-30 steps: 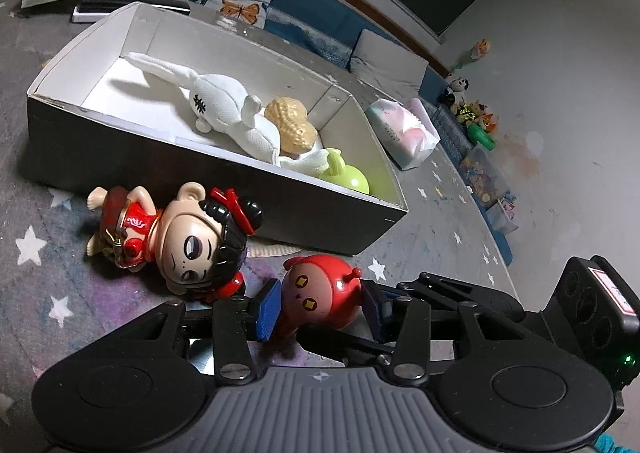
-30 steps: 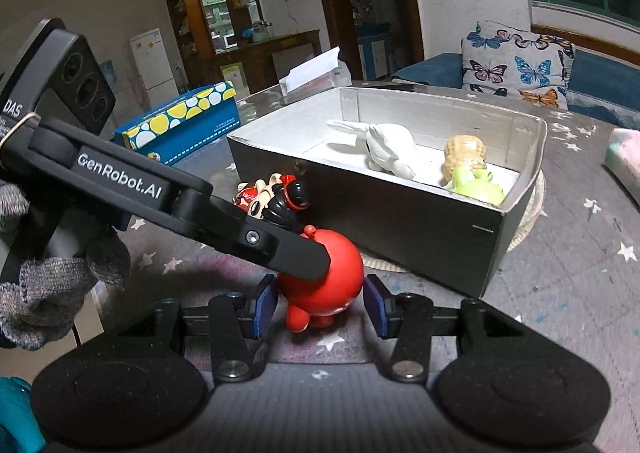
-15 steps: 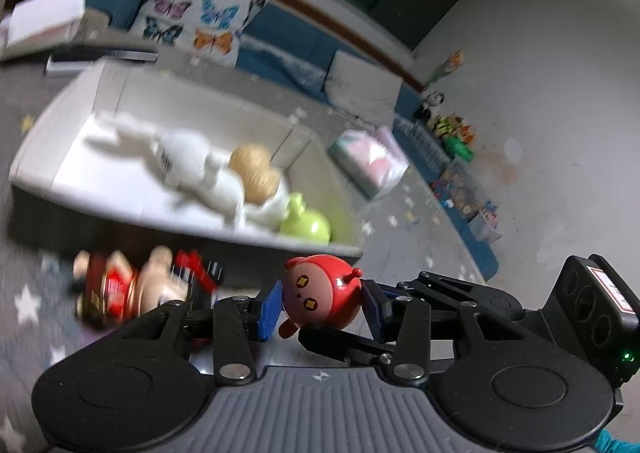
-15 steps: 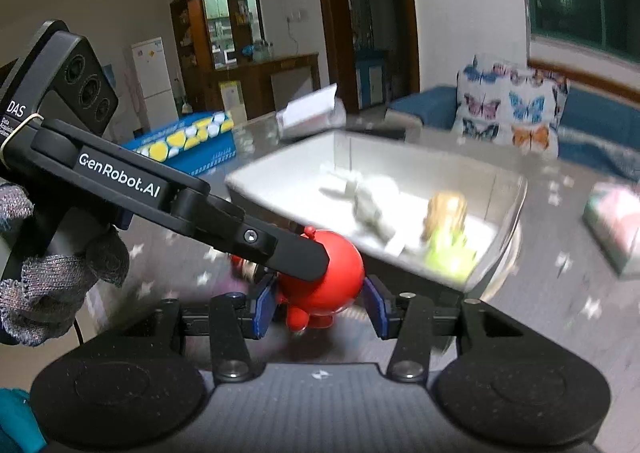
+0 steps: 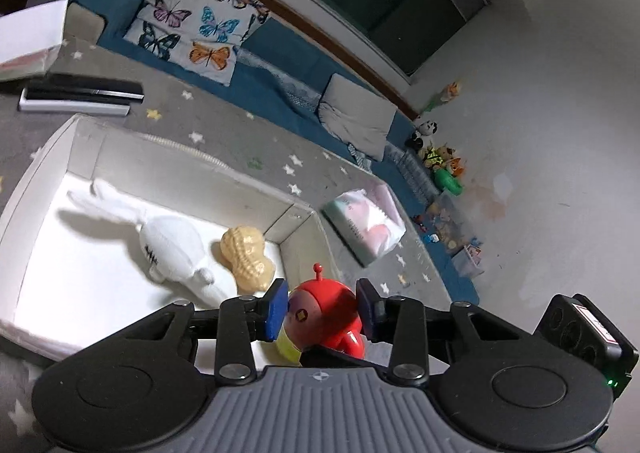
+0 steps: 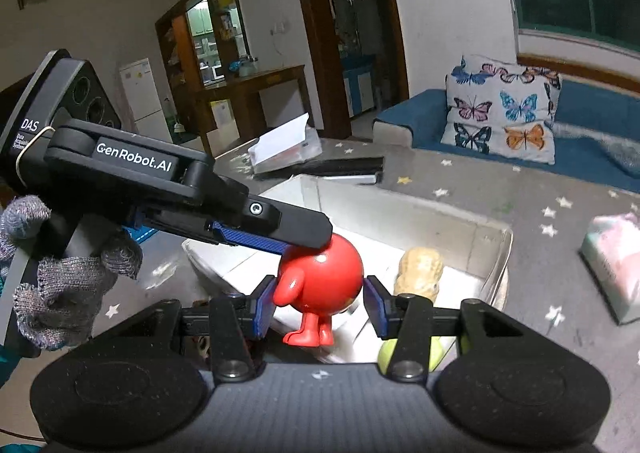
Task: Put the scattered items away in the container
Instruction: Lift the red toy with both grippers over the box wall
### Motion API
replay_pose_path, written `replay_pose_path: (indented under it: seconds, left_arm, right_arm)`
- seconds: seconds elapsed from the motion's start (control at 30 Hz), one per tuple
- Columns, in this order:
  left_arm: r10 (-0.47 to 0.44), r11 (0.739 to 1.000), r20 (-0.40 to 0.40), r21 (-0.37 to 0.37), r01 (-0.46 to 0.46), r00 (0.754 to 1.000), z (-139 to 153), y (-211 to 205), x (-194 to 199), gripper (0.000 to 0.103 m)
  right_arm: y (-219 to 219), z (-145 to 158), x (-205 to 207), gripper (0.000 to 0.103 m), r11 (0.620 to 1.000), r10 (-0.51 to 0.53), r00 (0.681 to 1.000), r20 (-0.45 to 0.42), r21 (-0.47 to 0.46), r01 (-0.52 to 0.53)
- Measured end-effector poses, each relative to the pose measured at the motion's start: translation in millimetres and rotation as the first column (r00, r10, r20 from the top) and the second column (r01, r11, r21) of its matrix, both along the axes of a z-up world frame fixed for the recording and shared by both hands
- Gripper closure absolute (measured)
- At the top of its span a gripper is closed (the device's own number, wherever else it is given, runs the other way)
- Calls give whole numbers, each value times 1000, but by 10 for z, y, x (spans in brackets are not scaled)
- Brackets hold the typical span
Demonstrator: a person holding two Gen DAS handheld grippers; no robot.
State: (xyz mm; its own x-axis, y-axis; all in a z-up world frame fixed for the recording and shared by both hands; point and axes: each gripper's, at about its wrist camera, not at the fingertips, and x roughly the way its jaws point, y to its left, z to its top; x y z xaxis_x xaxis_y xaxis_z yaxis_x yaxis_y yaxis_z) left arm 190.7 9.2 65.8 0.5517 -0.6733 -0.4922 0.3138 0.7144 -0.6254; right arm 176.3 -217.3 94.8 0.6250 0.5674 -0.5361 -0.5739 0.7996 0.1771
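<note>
While both grippers, left (image 5: pixel 322 312) and right (image 6: pixel 319 305), apparently pinch the round red plastic figure (image 6: pixel 320 281) over the white box (image 5: pixel 52 157), release it low, clear of the peanut (image 5: pixel 246 259).

The white plush rabbit (image 5: pixel 172 249) is smeared by blur. A green toy (image 6: pixel 390 353) shows only in slivers behind the right gripper's linkage, and a doll's face (image 6: pixel 202 345) barely peeks out beneath it. The pastel packet (image 6: pixel 614 263) is cut by the frame edge. The far-corner toys (image 5: pixel 440 157) are too small to identify.
</note>
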Motion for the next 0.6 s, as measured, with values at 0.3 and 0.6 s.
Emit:
replay_pose_path:
  seconds: [0.3,0.6]
  left_arm:
    - [26,998,-16,54,-25,1000,0,-95,312,63]
    - [-5,993,-87,114,14,996,-300,-208,518,63]
  right_arm:
    - [-27,-50,383,56,999,-22,997,-75,36,24]
    - [-79,-421,624,56,996,-67,974,-216,39,77]
